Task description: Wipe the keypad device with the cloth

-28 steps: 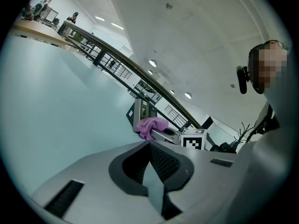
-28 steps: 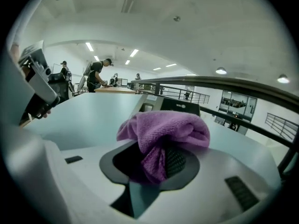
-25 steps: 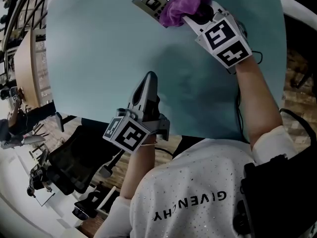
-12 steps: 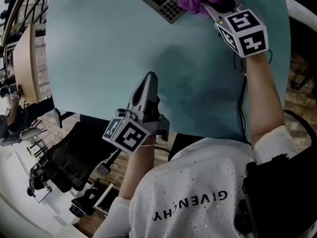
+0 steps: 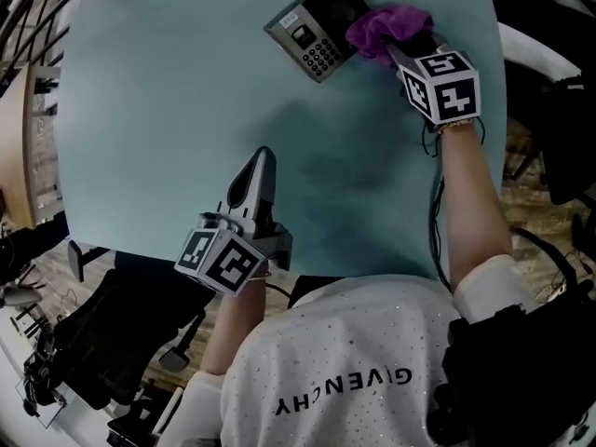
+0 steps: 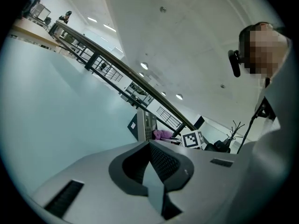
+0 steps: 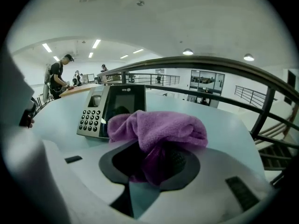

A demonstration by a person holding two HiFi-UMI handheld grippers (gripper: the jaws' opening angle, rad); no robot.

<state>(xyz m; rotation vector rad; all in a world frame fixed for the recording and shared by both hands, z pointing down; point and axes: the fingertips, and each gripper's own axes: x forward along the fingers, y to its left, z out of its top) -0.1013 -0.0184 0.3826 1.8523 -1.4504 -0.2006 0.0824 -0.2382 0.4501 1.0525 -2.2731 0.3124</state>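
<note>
- Shirt (image 5: 345, 389): white, print reads "GIVENCHY", upside down in the head view.
- Keypad device (image 5: 318, 28): small logo above the dark screen in the right gripper view, too small to read. Grid of keys and a small display on its left half.
- Marker cubes on both grippers carry black-and-white square patterns, no text.
- Right gripper (image 5: 393, 45): jaws clamped on the purple cloth (image 5: 386, 28). The cloth (image 7: 156, 129) bunches out above the jaws and a fold hangs down between them.
- The cloth sits at the device's right side, over the screen edge. The keys on the device (image 7: 105, 108) are uncovered.
- Left gripper (image 5: 263, 158): jaws together, nothing between them. It sits over the near part of the table (image 5: 168, 110), well apart from the device.
- The left gripper view shows the device (image 6: 145, 125) and cloth (image 6: 162, 134) far ahead.
- The device lies flat near the far edge of the pale teal table, turned at an angle.
- Background, right gripper view: person (image 7: 58, 80) standing at a counter, dark railing (image 7: 224, 64).
</note>
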